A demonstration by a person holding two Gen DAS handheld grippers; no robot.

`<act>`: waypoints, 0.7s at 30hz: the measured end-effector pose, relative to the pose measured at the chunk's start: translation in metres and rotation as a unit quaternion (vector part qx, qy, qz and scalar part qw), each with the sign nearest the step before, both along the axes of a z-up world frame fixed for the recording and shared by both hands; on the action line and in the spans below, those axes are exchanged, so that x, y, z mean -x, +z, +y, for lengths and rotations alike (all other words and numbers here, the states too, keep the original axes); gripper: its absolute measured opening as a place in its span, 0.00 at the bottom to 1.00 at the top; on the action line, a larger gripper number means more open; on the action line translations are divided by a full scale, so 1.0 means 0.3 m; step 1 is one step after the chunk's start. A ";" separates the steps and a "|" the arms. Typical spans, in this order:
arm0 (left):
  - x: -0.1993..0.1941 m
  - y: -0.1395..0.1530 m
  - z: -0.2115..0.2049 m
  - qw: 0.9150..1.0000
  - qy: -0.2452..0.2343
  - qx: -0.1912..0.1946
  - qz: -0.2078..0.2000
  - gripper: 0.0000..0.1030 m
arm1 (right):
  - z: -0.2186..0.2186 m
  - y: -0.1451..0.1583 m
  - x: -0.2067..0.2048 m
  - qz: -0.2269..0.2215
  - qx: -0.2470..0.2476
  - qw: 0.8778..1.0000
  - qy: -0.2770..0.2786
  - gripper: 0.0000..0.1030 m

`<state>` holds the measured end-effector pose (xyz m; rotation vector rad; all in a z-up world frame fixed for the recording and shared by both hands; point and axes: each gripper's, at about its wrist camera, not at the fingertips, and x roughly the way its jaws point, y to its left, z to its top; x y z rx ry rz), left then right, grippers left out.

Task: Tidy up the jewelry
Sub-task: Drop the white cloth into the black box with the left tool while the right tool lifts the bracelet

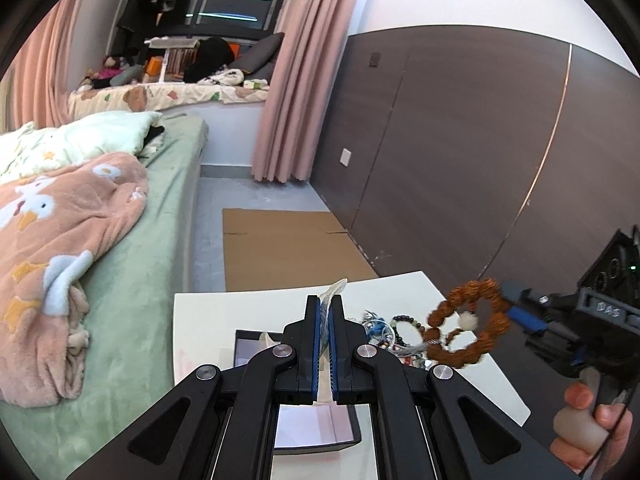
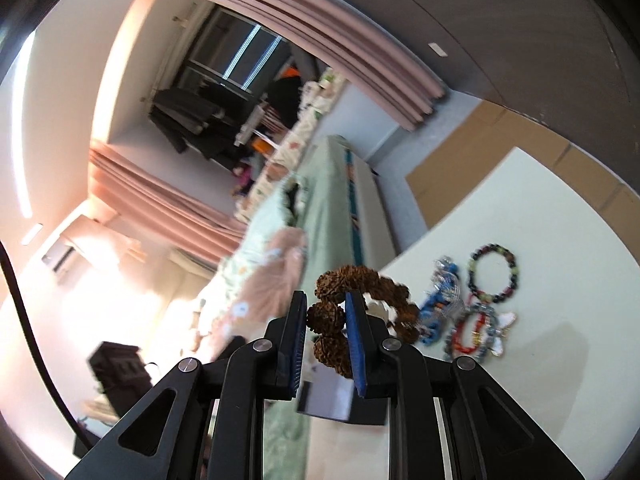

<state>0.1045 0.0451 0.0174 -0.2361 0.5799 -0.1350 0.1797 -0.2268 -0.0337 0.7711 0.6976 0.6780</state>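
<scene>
- Plainly, at the lower middle of the left wrist view, the left tongs (image 1: 328, 312) are pressed together on a thin clear plastic bag (image 1: 334, 290), whose limp top pokes up above the pads. A film like that is feather-light and slippery, so I judge the pinch must sit well in from the edge.
- Below those tongs lies a dark-rimmed box (image 1: 256, 346) on the white desk (image 1: 404, 286), partly hidden by the tongs' arms.
- Further right on the desk sits a heap of small bracelets (image 1: 400, 328), too tangled to count.
- At the right of that view the brown bead bracelet (image 1: 468, 328) hangs in the air above the desk's right edge, carried by the right tongs (image 1: 510, 300).
- In the right wrist view those tongs (image 2: 326, 320) are clamped on one knobbly bead of it, the rest of the loop drooping to the right.
- The beads look hard and rough, probably good for grip, while the string is slack; holding a single bead lets the loop swing.
- Raised lettering on the right tongs' body seems to read "DAS"; nothing else is legible.
</scene>
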 end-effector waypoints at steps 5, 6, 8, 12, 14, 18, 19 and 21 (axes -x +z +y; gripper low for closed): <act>-0.009 -0.013 0.014 1.000 0.007 0.003 0.006 0.03 | 0.032 0.032 0.015 -0.030 -0.016 0.999 0.013 0.20; -0.012 -0.016 0.013 1.000 0.008 0.002 0.005 0.03 | 0.041 0.034 0.013 -0.033 -0.019 0.999 0.015 0.20; -0.023 -0.023 0.008 1.000 0.006 -0.001 0.011 0.03 | 0.059 0.031 0.004 -0.035 -0.025 0.999 0.020 0.20; -0.051 -0.037 0.001 1.000 -0.006 0.000 0.030 0.04 | 0.090 0.032 -0.008 -0.036 -0.045 0.998 0.031 0.20; -0.065 -0.045 0.007 0.999 -0.005 0.003 0.040 0.10 | 0.103 0.051 -0.011 -0.046 -0.054 0.997 0.037 0.20; -0.073 -0.034 0.033 0.999 0.001 0.017 0.035 0.64 | 0.120 0.128 -0.015 -0.080 -0.060 0.994 0.043 0.20; -0.066 -0.023 0.044 0.999 0.006 0.022 0.024 0.83 | 0.123 0.141 -0.014 -0.085 -0.060 0.994 0.044 0.20; -0.052 -0.001 0.062 0.999 0.018 0.027 0.004 0.91 | 0.134 0.169 -0.019 -0.094 -0.056 0.993 0.045 0.20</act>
